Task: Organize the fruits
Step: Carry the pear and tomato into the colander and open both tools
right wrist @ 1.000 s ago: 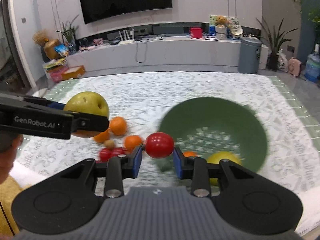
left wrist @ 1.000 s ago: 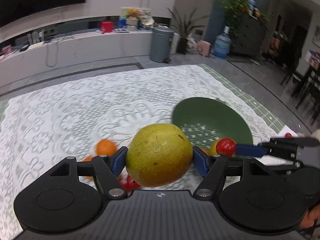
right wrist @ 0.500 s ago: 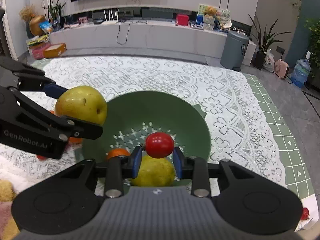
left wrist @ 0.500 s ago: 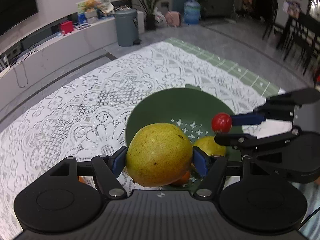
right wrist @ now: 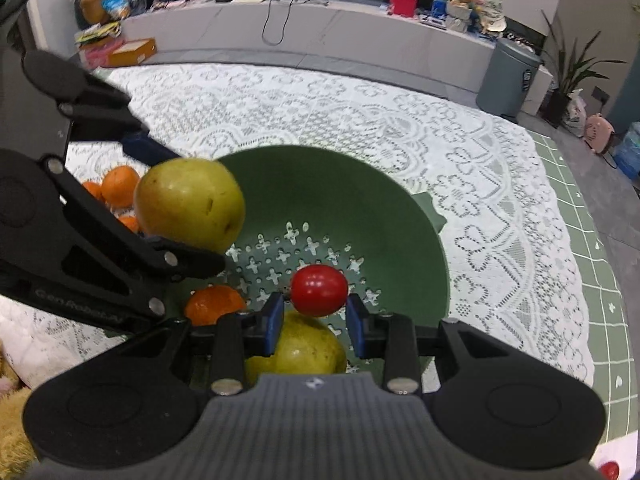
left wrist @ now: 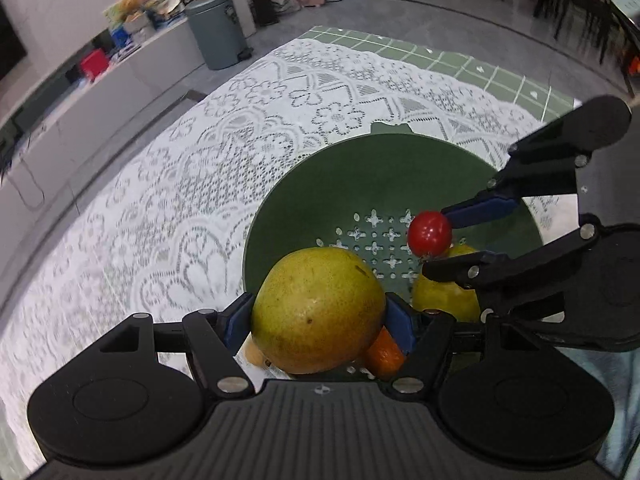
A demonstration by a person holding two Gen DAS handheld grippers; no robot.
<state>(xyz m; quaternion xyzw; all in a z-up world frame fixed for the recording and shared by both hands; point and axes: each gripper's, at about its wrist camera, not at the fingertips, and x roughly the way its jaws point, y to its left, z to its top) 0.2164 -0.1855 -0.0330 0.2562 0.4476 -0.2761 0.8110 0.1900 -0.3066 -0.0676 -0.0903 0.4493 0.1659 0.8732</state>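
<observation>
Left tool (left wrist: pixel 316 320) grips pear (left wrist: pixel 318 310) over green colander (left wrist: pixel 360 168).

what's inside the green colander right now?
Resting in the green perforated plastic colander: one yellow-green pear and one orange tangerine. The near part of its floor is hidden behind the hand-held gripper bodies, so more fruit there cannot be ruled out.

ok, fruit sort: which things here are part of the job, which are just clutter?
Job:
- pear in left gripper
- cherry tomato in right gripper
- green colander with a second pear and an orange
- loose oranges

Clutter:
- grey bin
- red box
- potted plant
</observation>
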